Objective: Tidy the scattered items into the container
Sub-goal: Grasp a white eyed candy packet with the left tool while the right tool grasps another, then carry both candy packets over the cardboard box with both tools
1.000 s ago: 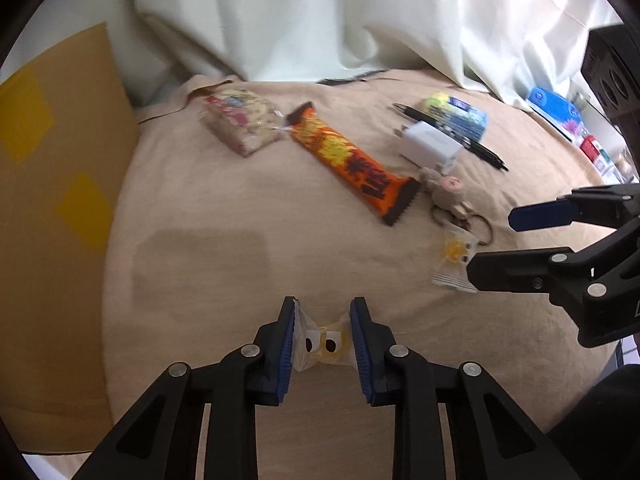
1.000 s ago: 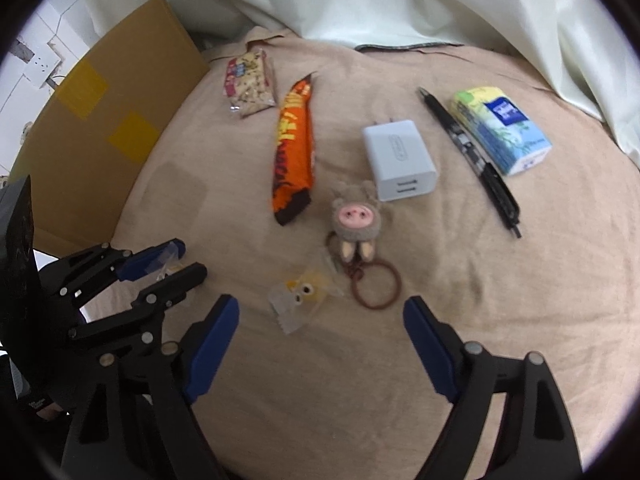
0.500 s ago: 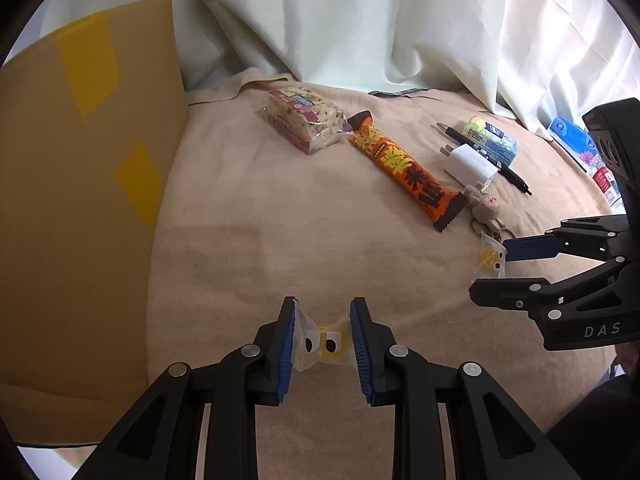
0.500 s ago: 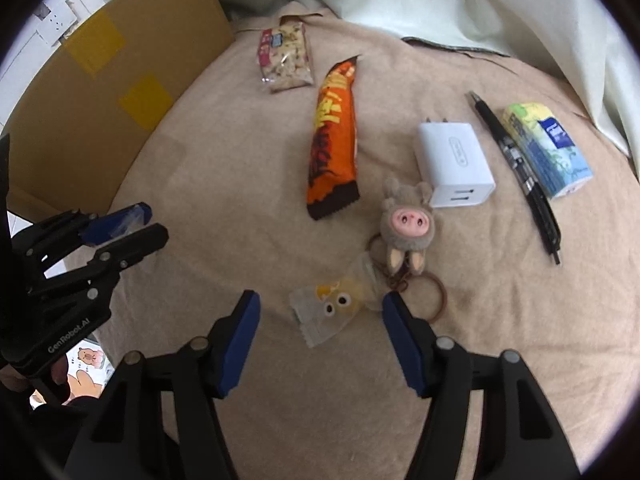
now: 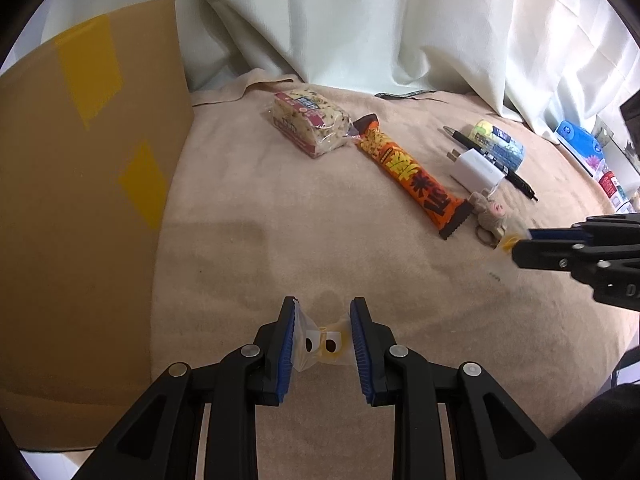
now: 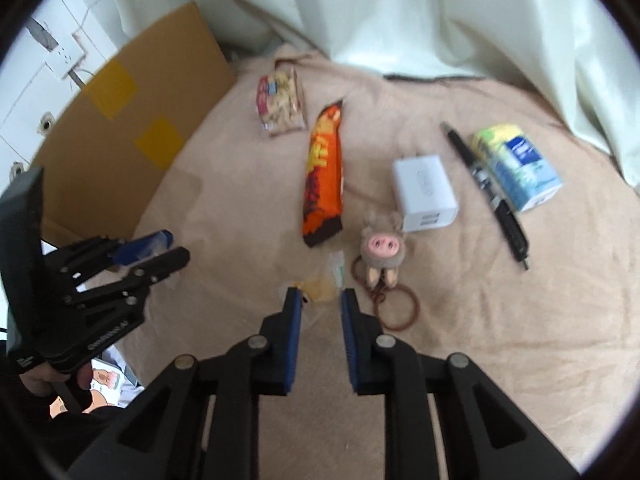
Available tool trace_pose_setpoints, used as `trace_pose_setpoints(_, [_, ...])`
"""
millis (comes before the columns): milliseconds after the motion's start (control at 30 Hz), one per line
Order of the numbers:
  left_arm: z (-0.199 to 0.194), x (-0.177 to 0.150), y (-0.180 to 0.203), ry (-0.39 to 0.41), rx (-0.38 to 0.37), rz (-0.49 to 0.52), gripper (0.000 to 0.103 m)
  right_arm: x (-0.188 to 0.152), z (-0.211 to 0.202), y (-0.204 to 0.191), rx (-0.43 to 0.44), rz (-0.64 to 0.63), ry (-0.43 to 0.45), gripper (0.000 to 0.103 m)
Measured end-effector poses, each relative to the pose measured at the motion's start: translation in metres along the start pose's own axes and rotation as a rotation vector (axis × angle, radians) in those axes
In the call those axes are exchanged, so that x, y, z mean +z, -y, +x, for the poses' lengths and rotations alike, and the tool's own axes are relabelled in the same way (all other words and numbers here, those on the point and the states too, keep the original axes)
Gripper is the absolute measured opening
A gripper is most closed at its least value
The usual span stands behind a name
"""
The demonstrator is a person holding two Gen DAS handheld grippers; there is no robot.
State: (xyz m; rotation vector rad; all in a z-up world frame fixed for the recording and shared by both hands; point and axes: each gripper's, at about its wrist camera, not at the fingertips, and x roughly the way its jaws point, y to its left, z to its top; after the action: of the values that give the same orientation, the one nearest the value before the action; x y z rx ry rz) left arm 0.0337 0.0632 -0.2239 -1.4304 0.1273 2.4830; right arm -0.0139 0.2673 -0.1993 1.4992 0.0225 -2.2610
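My left gripper (image 5: 323,308) is shut on a small clear candy packet (image 5: 325,346) with cartoon eyes, held above the beige cloth near the cardboard box (image 5: 80,200). In the right wrist view this gripper (image 6: 172,248) hovers at the left, beside the box (image 6: 132,136), and its packet is hidden. My right gripper (image 6: 320,294) has its fingers drawn in on the near end of a second yellow candy packet (image 6: 322,286) lying on the cloth. From the left wrist view, that packet (image 5: 506,240) shows at the right gripper's (image 5: 520,242) tips.
A pig keychain (image 6: 382,248) with a brown ring lies just right of the second packet. Beyond are an orange snack bar (image 6: 324,176), a nut pack (image 6: 280,100), a white charger (image 6: 424,192), a black pen (image 6: 484,192) and a tissue pack (image 6: 516,168). A white curtain hangs behind.
The right gripper came down to the second candy packet and its fingers narrowed from wide open onto it. The left gripper carried its packet left, closer to the box.
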Motion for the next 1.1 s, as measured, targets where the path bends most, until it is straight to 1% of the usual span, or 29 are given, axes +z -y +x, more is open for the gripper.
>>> trace_pose_setpoints(200, [-0.015,0.022,0.007,0.021,-0.024,-0.005,0.027,0.004,-0.024,-0.001,0.011,0.019,0.055,0.023])
trace_pose_setpoints(267, [-0.022,0.030,0.009,0.030,-0.062,-0.015,0.027,0.009,-0.029,-0.001,0.011,0.022,0.071,0.023])
trace_pose_setpoints(300, [-0.025,0.034,0.010,0.038,-0.069,-0.015,0.027,0.012,-0.029,0.000,0.013,0.026,0.074,0.023])
trace_pose_setpoints(367, [-0.029,0.041,0.015,0.046,-0.058,-0.003,0.027,0.015,-0.033,0.001,0.012,0.031,0.088,0.023])
trace_pose_setpoints(533, [-0.040,0.058,0.017,0.060,-0.066,-0.019,0.027,0.024,-0.043,0.001,0.003,0.028,0.120,0.023])
trace_pose_setpoints(667, [-0.045,0.070,0.019,0.054,-0.060,-0.013,0.027,0.035,-0.057,0.000,0.006,0.020,0.160,0.023])
trace_pose_setpoints(767, [-0.054,0.083,0.016,0.061,-0.067,-0.034,0.027,0.050,-0.067,-0.005,0.014,0.007,0.192,0.023])
trace_pose_setpoints(833, [-0.064,0.093,0.012,0.085,-0.066,-0.044,0.027,0.065,-0.073,-0.011,0.019,-0.015,0.218,0.023])
trace_pose_setpoints(900, [-0.075,0.105,0.006,0.099,-0.043,-0.056,0.027,0.079,-0.079,-0.018,0.030,-0.035,0.248,0.024])
trace_pose_setpoints(967, [-0.091,0.117,-0.006,0.134,-0.026,-0.080,0.027,0.096,-0.086,-0.031,0.046,-0.071,0.277,0.023])
trace_pose_setpoints(1033, [-0.105,0.127,-0.021,0.169,0.010,-0.093,0.027,0.110,-0.091,-0.043,0.062,-0.102,0.300,0.023])
trace_pose_setpoints(1100, [-0.115,0.134,-0.042,0.189,0.032,-0.137,0.027,0.131,-0.094,-0.061,0.084,-0.137,0.324,0.023])
